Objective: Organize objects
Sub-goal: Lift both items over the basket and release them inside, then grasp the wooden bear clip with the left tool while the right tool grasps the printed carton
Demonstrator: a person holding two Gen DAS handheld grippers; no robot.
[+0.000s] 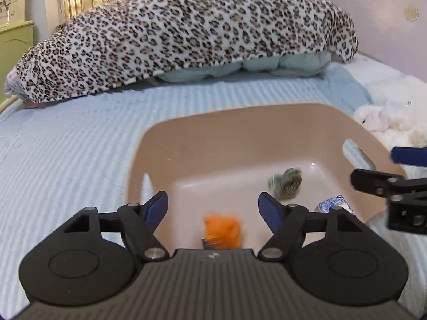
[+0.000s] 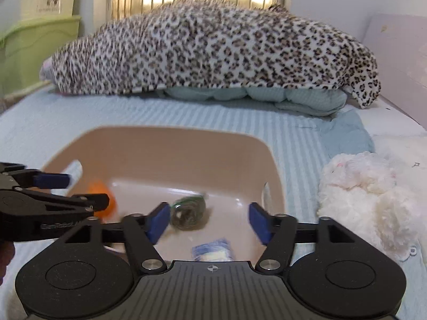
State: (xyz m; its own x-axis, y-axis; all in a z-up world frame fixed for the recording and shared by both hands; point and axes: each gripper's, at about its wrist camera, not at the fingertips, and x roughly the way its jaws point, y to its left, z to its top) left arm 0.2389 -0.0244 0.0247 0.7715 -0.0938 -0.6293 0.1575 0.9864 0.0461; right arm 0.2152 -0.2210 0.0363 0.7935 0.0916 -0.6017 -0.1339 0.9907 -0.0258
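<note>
A beige plastic basin (image 1: 202, 133) (image 2: 170, 146) sits on the bed. Inside it lie a blurred orange object (image 1: 222, 230) (image 2: 100, 186), a metal scrubber with a green label (image 1: 287, 182) (image 2: 188, 212) and a blue-and-white packet (image 1: 335, 204) (image 2: 213, 249). My left gripper (image 1: 213, 210) is open and empty over the basin's near side, above the orange object. My right gripper (image 2: 209, 221) is open and empty over the basin, with the scrubber by its left finger. Each gripper shows at the edge of the other's view.
A light blue striped bedspread (image 1: 66, 144) covers the bed. A leopard-print blanket (image 1: 186, 34) lies over a folded pale quilt at the back. A white plush toy (image 2: 365, 194) lies right of the basin. A green cabinet (image 2: 34, 45) stands at the far left.
</note>
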